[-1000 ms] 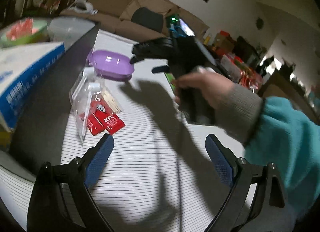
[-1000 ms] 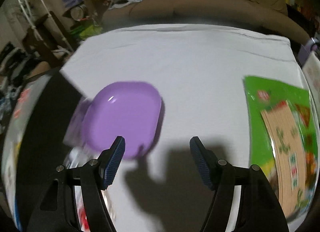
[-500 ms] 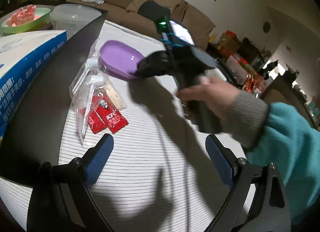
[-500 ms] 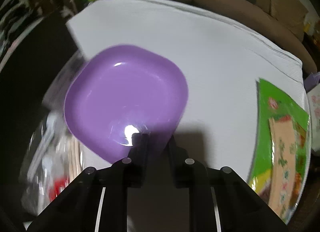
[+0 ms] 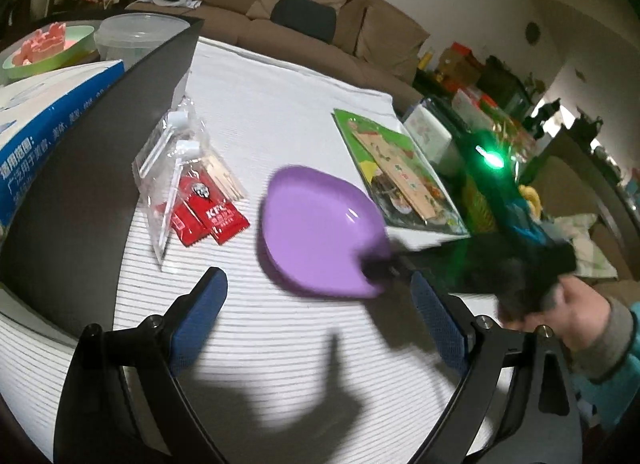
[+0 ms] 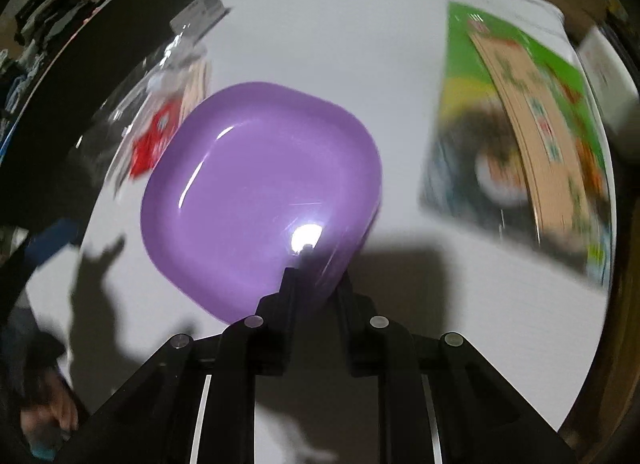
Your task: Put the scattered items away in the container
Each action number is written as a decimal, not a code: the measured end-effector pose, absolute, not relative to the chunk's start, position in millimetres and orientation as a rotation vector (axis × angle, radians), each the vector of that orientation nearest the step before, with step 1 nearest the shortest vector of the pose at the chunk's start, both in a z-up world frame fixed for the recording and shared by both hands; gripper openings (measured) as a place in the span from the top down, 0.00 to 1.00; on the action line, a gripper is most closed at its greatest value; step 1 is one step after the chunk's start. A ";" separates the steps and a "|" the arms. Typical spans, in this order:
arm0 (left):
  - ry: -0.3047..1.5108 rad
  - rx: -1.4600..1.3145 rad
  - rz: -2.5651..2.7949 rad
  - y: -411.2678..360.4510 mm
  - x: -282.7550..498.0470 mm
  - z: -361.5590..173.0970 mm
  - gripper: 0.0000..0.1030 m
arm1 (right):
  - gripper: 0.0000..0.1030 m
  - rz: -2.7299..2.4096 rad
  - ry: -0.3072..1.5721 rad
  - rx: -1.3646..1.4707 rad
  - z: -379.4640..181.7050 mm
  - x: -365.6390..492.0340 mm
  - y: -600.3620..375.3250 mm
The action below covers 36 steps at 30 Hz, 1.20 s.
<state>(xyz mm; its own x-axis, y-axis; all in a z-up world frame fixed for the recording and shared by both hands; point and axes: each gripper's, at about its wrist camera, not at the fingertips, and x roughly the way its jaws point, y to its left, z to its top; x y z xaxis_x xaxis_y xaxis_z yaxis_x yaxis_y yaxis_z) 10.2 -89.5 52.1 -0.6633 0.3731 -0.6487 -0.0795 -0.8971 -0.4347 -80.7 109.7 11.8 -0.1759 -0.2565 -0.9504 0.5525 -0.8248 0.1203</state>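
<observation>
A purple square bowl (image 5: 320,232) hangs low over the white striped tablecloth (image 5: 280,352), blurred by motion. My right gripper (image 5: 376,270) is shut on its near right rim, with a person's hand (image 5: 568,316) on the handle. From the right wrist, the bowl (image 6: 256,191) fills the middle and the right gripper (image 6: 316,276) pinches its edge. A clear bag (image 5: 188,183) with red KFC sachets (image 5: 218,219) and wooden sticks lies left of the bowl. My left gripper (image 5: 318,284) stands open just in front of the bowl, holding nothing.
A green flat package (image 5: 400,171) lies at the right of the cloth. A dark grey panel (image 5: 92,151) leans along the left, beside a blue-and-white box (image 5: 48,123). Behind them stand a clear tub (image 5: 136,35) and a green plate (image 5: 44,47). A sofa runs behind the table.
My right gripper shut on the purple bowl's rim and carried it from behind the clear bag to the middle of the cloth. The left gripper stayed open and hardly moved.
</observation>
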 end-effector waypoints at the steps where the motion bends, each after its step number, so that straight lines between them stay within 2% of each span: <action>1: -0.532 -1.148 2.597 -87.4 11.5 50.9 0.10 | 0.83 -2.040 0.325 1.581 12.2 -73.6 118.8; 5: -0.498 -1.202 2.571 -80.5 14.0 45.6 0.10 | 0.83 -2.062 0.258 1.589 16.2 -52.2 156.0; 7: -0.475 -1.238 2.569 -78.7 13.1 42.4 0.10 | 0.78 -2.088 0.188 1.557 23.4 -45.8 175.0; 8: -0.470 -1.268 2.559 -78.1 12.6 40.2 0.10 | 0.74 -2.104 0.122 1.532 29.5 -42.3 187.1; 10: -0.476 -1.300 2.545 -76.8 13.6 38.7 0.10 | 0.52 -2.150 0.036 1.495 38.8 -33.3 208.2; 12: -0.461 -1.318 2.533 -74.2 13.7 38.9 0.10 | 0.48 -2.178 -0.052 1.456 48.2 -28.7 222.4; 17: -0.394 -1.376 2.480 -55.0 5.2 34.5 0.12 | 0.48 -2.193 -0.201 1.411 64.5 -16.3 224.3; 18: -0.375 -1.390 2.474 -50.7 2.7 31.9 0.18 | 0.48 -2.185 -0.241 1.408 62.2 -22.7 222.5; 21: -0.314 -1.467 2.446 -34.6 -8.2 18.1 0.56 | 0.48 -2.168 -0.326 1.385 53.5 -37.9 213.2; 22: -0.299 -1.484 2.442 -30.1 -10.3 14.9 0.59 | 0.51 -2.160 -0.334 1.379 45.6 -42.6 200.8; 23: -0.285 -1.486 2.454 -26.4 -11.1 14.3 0.59 | 0.53 -2.150 -0.329 1.384 39.0 -47.3 191.3; 25: -0.279 -1.496 2.465 -21.5 -13.2 14.5 0.60 | 0.73 -2.128 -0.295 1.393 30.9 -54.7 176.2; 29: -0.271 -1.516 2.512 -23.6 -25.0 15.4 0.60 | 0.74 -2.154 -0.239 1.375 26.9 -74.5 155.1; 36: -0.293 -1.531 2.584 -39.9 -78.2 23.1 0.59 | 0.74 -2.159 -0.286 1.358 32.1 -139.6 130.2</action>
